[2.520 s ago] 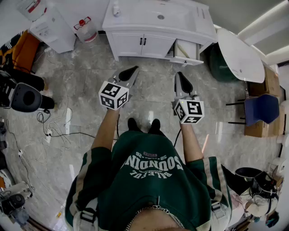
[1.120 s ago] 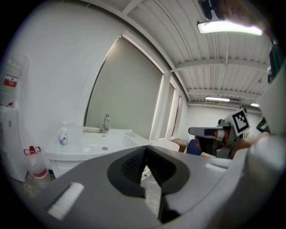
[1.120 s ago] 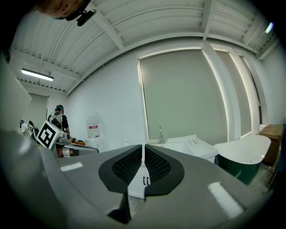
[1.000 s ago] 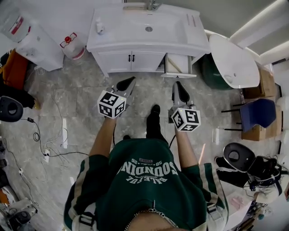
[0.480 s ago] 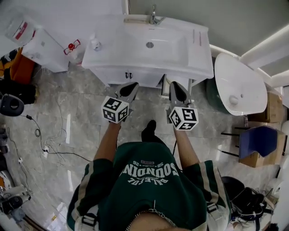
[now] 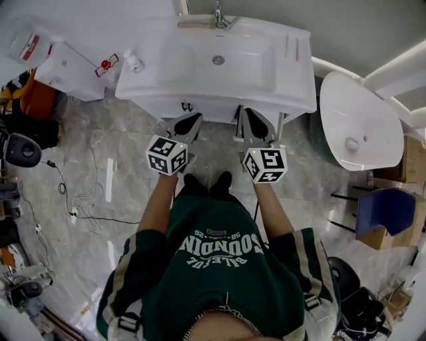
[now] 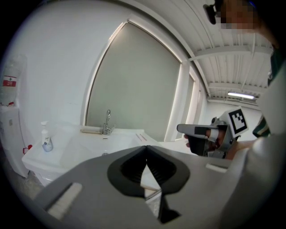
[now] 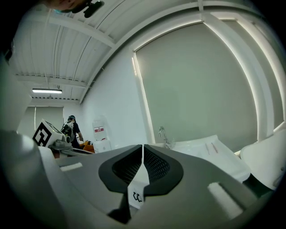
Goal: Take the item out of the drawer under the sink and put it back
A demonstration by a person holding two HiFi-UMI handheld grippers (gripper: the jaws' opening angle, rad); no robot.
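Observation:
The white sink cabinet (image 6: 293,80) stands at the top of the head view, with its basin (image 6: 213,60) and tap (image 6: 218,16). Both grippers point at its front. My left gripper (image 6: 193,118) is shut and empty, just below the cabinet doors. My right gripper (image 6: 247,114) is shut and empty, over the open drawer (image 6: 278,128) under the counter's right part. The drawer's inside is hidden and no item shows. In the left gripper view the jaws (image 7: 146,150) meet before the basin (image 7: 89,147). In the right gripper view the jaws (image 8: 142,147) also meet.
A soap bottle (image 6: 133,63) stands on the counter's left corner. A water dispenser (image 6: 60,63) and a red-capped jug (image 6: 106,66) are left of the cabinet. A white oval tub (image 6: 359,120) and a blue chair (image 6: 389,213) stand at the right. Cables (image 6: 73,206) lie on the floor at the left.
The person has walked up to the sink cabinet, which now lies closer under the head view. Both grippers have come forward to its front, still shut.

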